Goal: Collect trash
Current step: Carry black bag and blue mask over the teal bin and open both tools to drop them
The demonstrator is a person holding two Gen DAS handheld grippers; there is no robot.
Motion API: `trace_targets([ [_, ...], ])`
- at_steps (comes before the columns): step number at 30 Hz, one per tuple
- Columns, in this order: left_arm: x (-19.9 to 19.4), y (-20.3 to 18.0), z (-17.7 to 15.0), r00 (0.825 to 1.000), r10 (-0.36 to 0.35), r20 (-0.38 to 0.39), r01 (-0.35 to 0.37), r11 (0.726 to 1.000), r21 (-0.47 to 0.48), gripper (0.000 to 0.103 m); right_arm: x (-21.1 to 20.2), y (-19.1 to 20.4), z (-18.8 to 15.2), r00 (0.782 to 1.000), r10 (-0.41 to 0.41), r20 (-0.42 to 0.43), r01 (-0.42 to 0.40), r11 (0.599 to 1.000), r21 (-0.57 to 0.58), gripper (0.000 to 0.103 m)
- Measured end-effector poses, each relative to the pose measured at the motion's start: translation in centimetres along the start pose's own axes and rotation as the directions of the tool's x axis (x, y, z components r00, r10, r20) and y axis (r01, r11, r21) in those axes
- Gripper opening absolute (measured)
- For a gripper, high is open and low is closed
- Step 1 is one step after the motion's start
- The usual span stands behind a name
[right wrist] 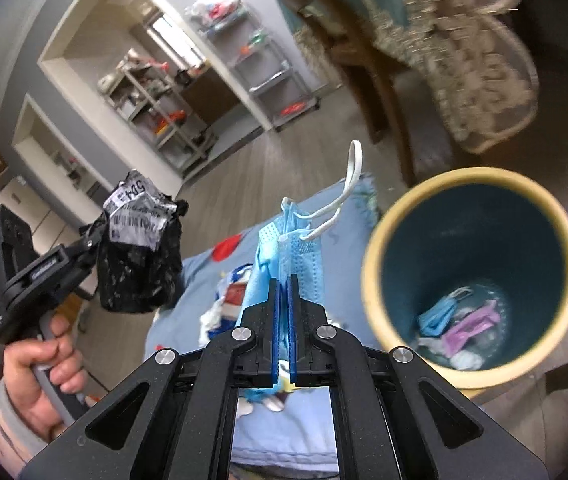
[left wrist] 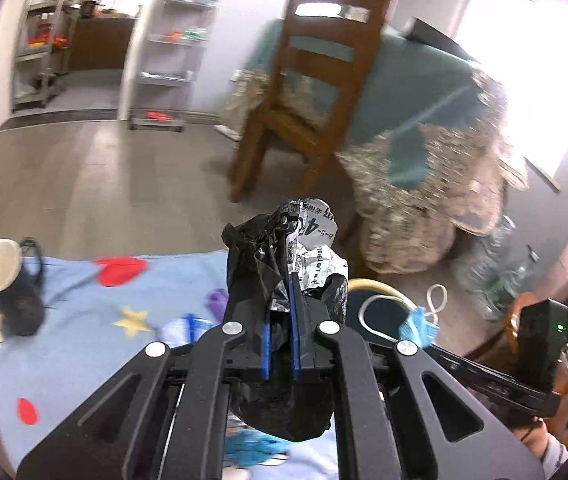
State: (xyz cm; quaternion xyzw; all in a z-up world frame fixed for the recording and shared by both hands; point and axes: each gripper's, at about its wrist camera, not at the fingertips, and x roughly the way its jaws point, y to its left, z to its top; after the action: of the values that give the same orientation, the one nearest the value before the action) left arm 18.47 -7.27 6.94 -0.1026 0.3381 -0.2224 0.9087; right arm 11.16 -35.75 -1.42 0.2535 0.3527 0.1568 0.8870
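Observation:
My left gripper (left wrist: 281, 276) is shut on a crumpled black plastic bag with a white printed label (left wrist: 304, 256); the same bag (right wrist: 139, 256) hangs at the left of the right wrist view, held up by a hand (right wrist: 43, 364). My right gripper (right wrist: 283, 280) is shut on a blue face mask (right wrist: 300, 248) with white ear loops, which also shows in the left wrist view as the mask (left wrist: 420, 326). A round bin with a cream rim (right wrist: 372, 248) and a dark teal inside stands just right of the mask, holding discarded masks and wrappers.
A light blue cloth with red hearts and yellow stars (left wrist: 83, 320) carries more scraps and a tipped black mug (left wrist: 11, 284). A wooden chair (left wrist: 308, 92) and a table with a teal and lace cover (left wrist: 424, 148) stand beyond. Shelving racks (left wrist: 167, 60) line the far wall.

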Motion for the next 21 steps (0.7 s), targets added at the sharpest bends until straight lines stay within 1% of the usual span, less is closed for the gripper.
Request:
trace_targets([
  [3, 1.3, -2.5, -0.6, 0.999, -0.048, -0.026, 0.048, 0.999, 0.024, 0.006, -1.0, -1.7, 0.0, 0.999, -0.026, 0.021, 0.026, 0.999, 0.033, 0.004],
  [7, 3.2, -5.1, -1.2, 0.993, -0.104, -0.057, 0.105, 0.994, 0.023, 0.006, -2.3, -3.4, 0.0, 0.995, -0.078, 0.055, 0.075, 0.995, 0.068, 0.004],
  [11, 6.0, -7.2, -1.8, 0.981, -0.170, -0.090, 0.170, 0.985, -0.009, 0.006, -3.3, -5.0, 0.0, 0.985, -0.144, 0.090, 0.135, 0.986, 0.096, 0.004],
  [17, 10.4, -10.1, -3.1, 0.968, -0.213, -0.136, 0.207, 0.977, -0.054, 0.006, -3.7, -7.0, 0.0, 0.967, -0.229, 0.109, 0.213, 0.967, 0.142, 0.005],
  [21, 13.4, -11.8, -4.0, 0.963, -0.213, -0.168, 0.207, 0.977, -0.053, 0.007, -3.5, -8.5, 0.1, 0.960, -0.264, 0.099, 0.243, 0.953, 0.183, 0.005],
])
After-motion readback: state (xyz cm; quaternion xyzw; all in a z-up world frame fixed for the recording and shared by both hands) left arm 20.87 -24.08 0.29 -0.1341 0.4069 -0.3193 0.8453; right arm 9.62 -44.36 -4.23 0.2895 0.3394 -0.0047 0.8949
